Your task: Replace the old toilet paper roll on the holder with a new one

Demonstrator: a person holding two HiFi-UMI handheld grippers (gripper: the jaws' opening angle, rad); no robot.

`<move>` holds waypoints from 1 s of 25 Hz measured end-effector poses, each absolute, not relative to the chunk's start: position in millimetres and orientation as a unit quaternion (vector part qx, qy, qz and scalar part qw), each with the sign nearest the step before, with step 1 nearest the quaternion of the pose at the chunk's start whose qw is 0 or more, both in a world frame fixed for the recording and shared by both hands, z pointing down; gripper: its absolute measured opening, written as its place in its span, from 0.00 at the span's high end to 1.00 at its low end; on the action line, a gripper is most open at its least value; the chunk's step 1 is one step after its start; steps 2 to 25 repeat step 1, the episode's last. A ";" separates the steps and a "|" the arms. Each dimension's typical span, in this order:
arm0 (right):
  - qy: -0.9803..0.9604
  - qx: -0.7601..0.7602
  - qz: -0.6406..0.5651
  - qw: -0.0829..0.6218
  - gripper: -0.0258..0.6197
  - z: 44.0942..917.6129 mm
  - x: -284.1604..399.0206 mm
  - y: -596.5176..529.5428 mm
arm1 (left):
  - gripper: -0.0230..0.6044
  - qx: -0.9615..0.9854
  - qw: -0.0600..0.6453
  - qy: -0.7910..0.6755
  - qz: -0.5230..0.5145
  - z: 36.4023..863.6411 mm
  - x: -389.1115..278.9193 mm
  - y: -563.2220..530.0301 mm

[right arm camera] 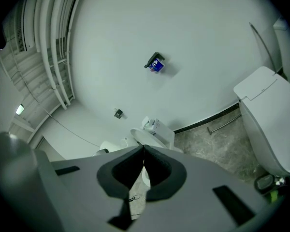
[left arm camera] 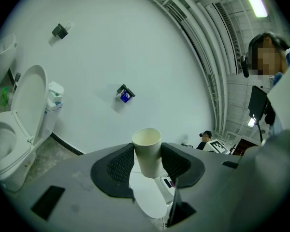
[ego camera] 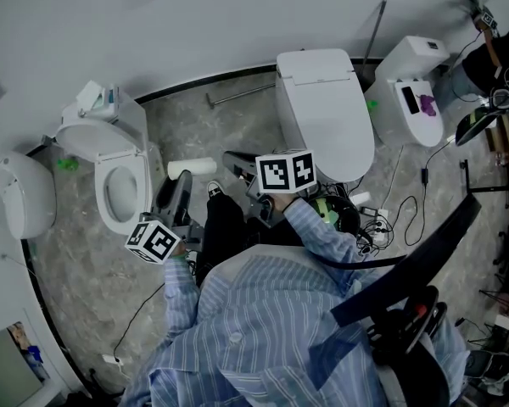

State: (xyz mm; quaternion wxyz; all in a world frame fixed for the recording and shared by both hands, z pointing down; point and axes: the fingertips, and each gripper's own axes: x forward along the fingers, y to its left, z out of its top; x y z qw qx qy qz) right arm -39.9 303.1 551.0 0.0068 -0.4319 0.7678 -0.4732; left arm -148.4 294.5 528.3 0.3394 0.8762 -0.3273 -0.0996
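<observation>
Cardboard, pale and hollow: the empty tube [left arm camera: 146, 141] stands upright between the left claw's [left arm camera: 148, 164] ribbed pads [left arm camera: 121, 164], clamped near mid-length in front of the white wall [left arm camera: 135, 42]. It looks feather-light and easily crushed, so a gentle squeeze across the middle suits it. The right claw [right arm camera: 144, 151] is pressed fully together, holding nothing.

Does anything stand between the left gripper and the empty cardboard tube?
Nothing visible does. The left gripper is clamped directly on the cardboard tube, one dark pad against each side, and the tube's open end sticks out past the jaws.
</observation>
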 end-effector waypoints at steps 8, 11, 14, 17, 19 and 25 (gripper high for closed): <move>0.767 -0.433 -0.474 0.006 0.95 552.3 -38.6 301.6 | 0.68 0.876 0.340 -0.327 -0.099 529.8 -147.5 293.1; 0.767 -0.433 -0.474 0.006 0.95 552.3 -38.6 301.6 | 0.68 0.876 0.340 -0.327 -0.099 529.8 -147.5 293.1; 0.767 -0.433 -0.474 0.006 0.95 552.3 -38.6 301.6 | 0.68 0.876 0.340 -0.327 -0.099 529.8 -147.5 293.1; 0.767 -0.433 -0.474 0.006 0.95 552.3 -38.6 301.6 | 0.68 0.876 0.340 -0.327 -0.099 529.8 -147.5 293.1; 0.767 -0.433 -0.474 0.006 0.95 552.3 -38.6 301.6 | 0.68 0.876 0.340 -0.327 -0.099 529.8 -147.5 293.1; 0.767 -0.433 -0.474 0.006 0.95 552.3 -38.6 301.6 | 0.68 0.876 0.340 -0.327 -0.099 529.8 -147.5 293.1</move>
